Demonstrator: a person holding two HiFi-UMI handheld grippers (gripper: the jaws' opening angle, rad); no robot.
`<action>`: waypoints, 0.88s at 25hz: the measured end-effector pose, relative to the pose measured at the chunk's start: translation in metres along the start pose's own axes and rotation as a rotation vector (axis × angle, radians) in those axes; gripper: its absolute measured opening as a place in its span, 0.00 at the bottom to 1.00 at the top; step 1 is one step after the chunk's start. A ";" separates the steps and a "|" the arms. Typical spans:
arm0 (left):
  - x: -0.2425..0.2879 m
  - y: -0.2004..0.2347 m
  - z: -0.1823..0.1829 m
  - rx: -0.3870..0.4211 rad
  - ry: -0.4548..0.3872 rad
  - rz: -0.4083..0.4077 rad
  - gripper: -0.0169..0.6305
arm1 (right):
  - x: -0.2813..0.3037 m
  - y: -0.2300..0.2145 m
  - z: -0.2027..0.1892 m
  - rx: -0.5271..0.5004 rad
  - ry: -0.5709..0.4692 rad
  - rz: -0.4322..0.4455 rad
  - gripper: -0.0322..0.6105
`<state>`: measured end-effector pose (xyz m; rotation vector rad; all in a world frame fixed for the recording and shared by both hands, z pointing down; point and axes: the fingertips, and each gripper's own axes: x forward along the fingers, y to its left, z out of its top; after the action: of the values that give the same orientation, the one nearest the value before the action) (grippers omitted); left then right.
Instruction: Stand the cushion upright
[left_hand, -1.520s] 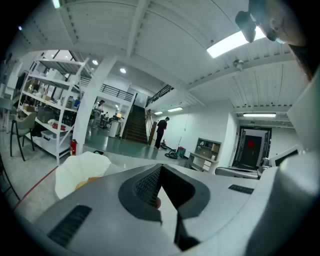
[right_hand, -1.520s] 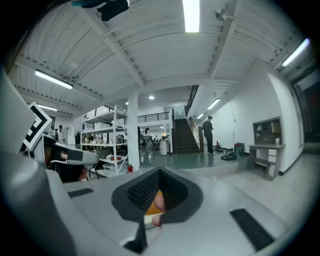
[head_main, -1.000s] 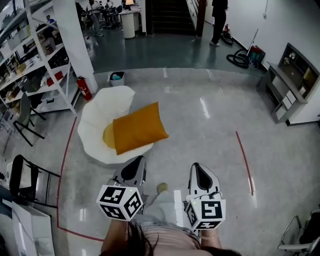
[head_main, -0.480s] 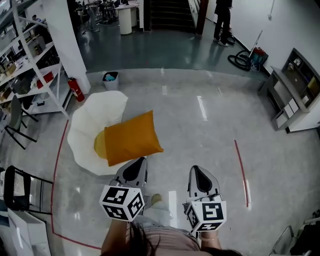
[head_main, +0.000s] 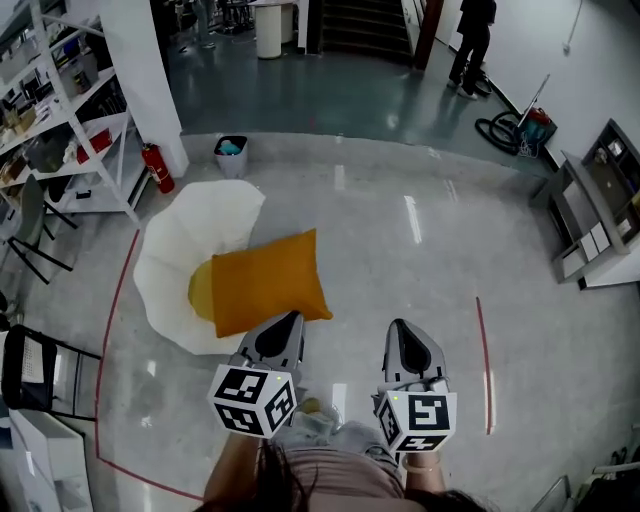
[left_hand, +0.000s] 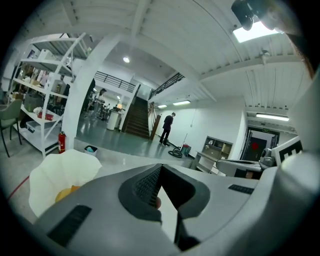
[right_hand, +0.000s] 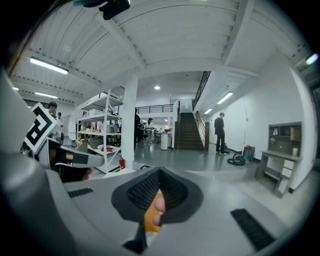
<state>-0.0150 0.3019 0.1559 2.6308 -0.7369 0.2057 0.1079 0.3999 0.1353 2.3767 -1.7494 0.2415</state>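
An orange cushion (head_main: 268, 280) was shown on a white seat (head_main: 195, 225); the grey floor (head_main: 400, 270) was marked with red lines (head_main: 484, 360); a red extinguisher (head_main: 158, 168) was seen far left.

The left gripper (head_main: 293, 320) and the right gripper (head_main: 399, 328) are smooth pale grey shells that taper to a blunt tip. At each one's 6 o'clock end sits a white cube with black square markers: left cube (head_main: 252, 400), right cube (head_main: 416, 420). The fingers (right_hand: 142, 191) are black with ribbed faces. Dark slots (right_hand: 249, 227) mark the shells. The person wears a pale pinkish top (head_main: 335, 487) and light trousers (head_main: 325, 432). Their dark hair (head_main: 283, 482) shows at 6 o'clock.
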 end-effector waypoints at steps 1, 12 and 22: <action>0.001 0.004 0.001 -0.004 -0.005 0.008 0.02 | 0.005 0.001 0.001 -0.014 -0.003 0.005 0.07; 0.015 0.049 0.006 -0.056 -0.027 0.096 0.02 | 0.067 0.010 0.019 0.003 -0.049 0.113 0.07; 0.075 0.088 0.022 -0.097 -0.041 0.211 0.04 | 0.167 -0.022 0.031 -0.010 -0.058 0.205 0.07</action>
<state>0.0027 0.1886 0.1834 2.4714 -1.0131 0.1707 0.1786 0.2443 0.1436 2.2183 -2.0175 0.1924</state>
